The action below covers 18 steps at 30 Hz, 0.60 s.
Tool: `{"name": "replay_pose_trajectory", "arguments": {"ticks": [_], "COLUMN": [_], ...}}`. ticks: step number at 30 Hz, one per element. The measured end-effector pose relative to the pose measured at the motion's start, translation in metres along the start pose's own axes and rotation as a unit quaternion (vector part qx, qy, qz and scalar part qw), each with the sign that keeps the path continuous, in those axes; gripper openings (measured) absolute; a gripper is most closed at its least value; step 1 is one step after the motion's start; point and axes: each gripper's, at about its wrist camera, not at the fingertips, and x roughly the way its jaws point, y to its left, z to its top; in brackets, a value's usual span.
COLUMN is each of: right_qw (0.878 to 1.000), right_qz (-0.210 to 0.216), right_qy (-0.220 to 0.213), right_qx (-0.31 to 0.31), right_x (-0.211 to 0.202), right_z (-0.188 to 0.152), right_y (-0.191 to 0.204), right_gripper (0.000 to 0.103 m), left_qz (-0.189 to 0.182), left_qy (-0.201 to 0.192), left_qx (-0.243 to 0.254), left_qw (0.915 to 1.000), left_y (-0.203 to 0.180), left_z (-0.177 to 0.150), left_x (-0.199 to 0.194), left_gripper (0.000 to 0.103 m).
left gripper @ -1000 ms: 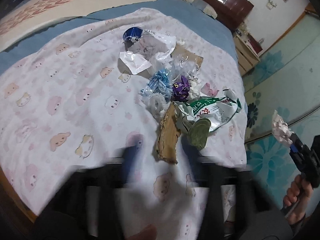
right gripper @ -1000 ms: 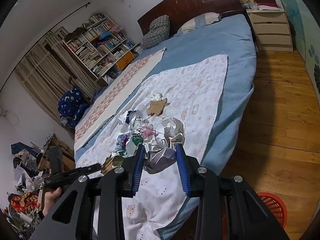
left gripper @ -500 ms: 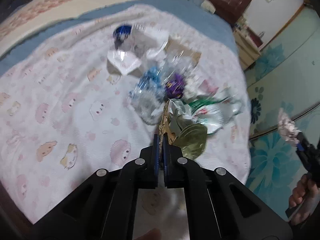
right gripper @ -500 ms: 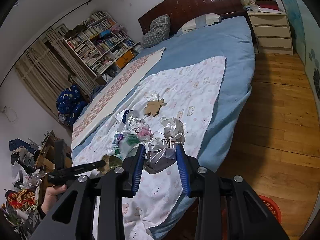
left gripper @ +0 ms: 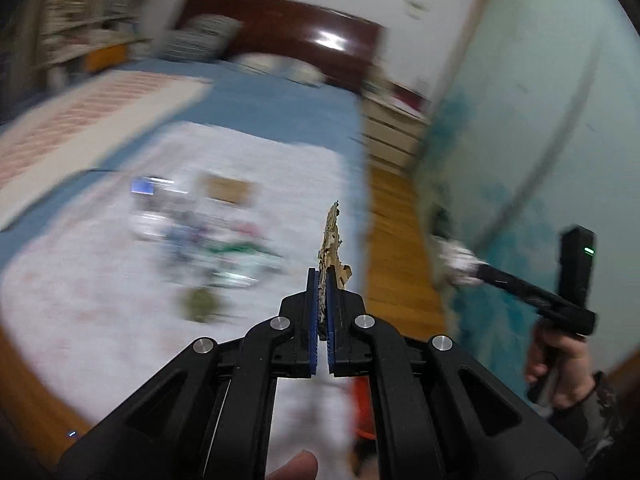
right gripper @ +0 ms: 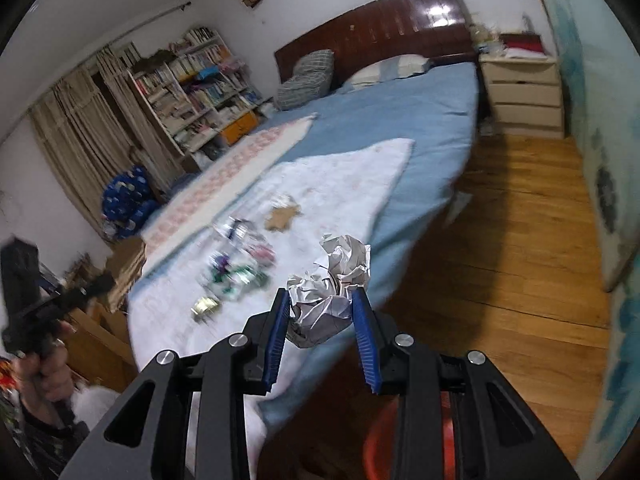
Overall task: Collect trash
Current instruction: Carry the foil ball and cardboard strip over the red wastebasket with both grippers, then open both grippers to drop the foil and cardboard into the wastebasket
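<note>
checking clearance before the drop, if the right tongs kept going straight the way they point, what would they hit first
Probably the near edge of the bed: the right tongs, shut on the crumpled paper ball, aim down toward the blue sheet's overhang, with wooden floor just beyond. Depth is unclear, so they might pass the edge.

Between the left gripper's point(left gripper: 322, 280) matt black plastic arms and ribbed blue fingers point(left gripper: 313, 312) stands a torn strip of cardboard point(left gripper: 331, 240), brown, rough and flaky at its edges. The bolts behind them are bright, smooth metal. The right gripper's point(right gripper: 320, 312) ribbed blue fingers point(right gripper: 280, 332) flank a ball of crumpled paper point(right gripper: 336, 280), white, creased and dull. Beyond both lies the bed point(right gripper: 420, 112): soft blue cloth, a pale printed sheet point(right gripper: 340, 184) over it, and a glossy dark wooden headboard point(right gripper: 400, 16). To the right the floor point(right gripper: 520, 220) is warm, polished wood planks.
</note>
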Motion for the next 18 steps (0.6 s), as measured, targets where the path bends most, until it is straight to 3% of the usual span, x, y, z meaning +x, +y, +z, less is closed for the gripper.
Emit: {"name": "replay_pose_trajectory", "arguments": {"ticks": [3, 5, 8, 10, 12, 14, 18], "right_qw": [0.999, 0.994, 0.971, 0.952, 0.937, 0.929, 0.922], "right_qz": [-0.040, -0.061, -0.101, -0.123, -0.126, -0.126, -0.129], "right_qy": [0.030, 0.070, 0.181, 0.235, 0.276, 0.295, 0.314], "right_qx": [0.018, 0.063, 0.123, 0.150, 0.175, 0.186, 0.185], "right_x": [-0.017, -0.017, 0.009, 0.030, 0.053, 0.067, 0.083], "right_z": [-0.030, -0.057, -0.106, -0.135, -0.162, -0.178, -0.192], "right_y": [-0.028, -0.059, -0.110, -0.139, -0.166, -0.181, -0.191], "right_gripper": [0.033, 0.033, 0.033, 0.033, 0.033, 0.033, 0.033], "left_qz": [-0.042, -0.065, -0.059, -0.041, -0.023, -0.019, 0.000], "left_qy": [0.061, 0.121, 0.245, 0.295, 0.330, 0.355, 0.367], "left_qx": [0.034, 0.051, 0.076, 0.085, 0.087, 0.085, 0.094], "left_qw": [0.9967, 0.9892, 0.9647, 0.9507, 0.9397, 0.9307, 0.9256], "left_y": [-0.048, -0.073, -0.096, -0.101, -0.102, -0.103, -0.093], "left_z": [-0.022, -0.045, -0.102, -0.133, -0.159, -0.174, -0.188], "left_x": [0.057, 0.108, 0.210, 0.251, 0.283, 0.301, 0.307], "left_gripper": [0.003, 0.003, 0.003, 0.003, 0.003, 0.003, 0.003]}}
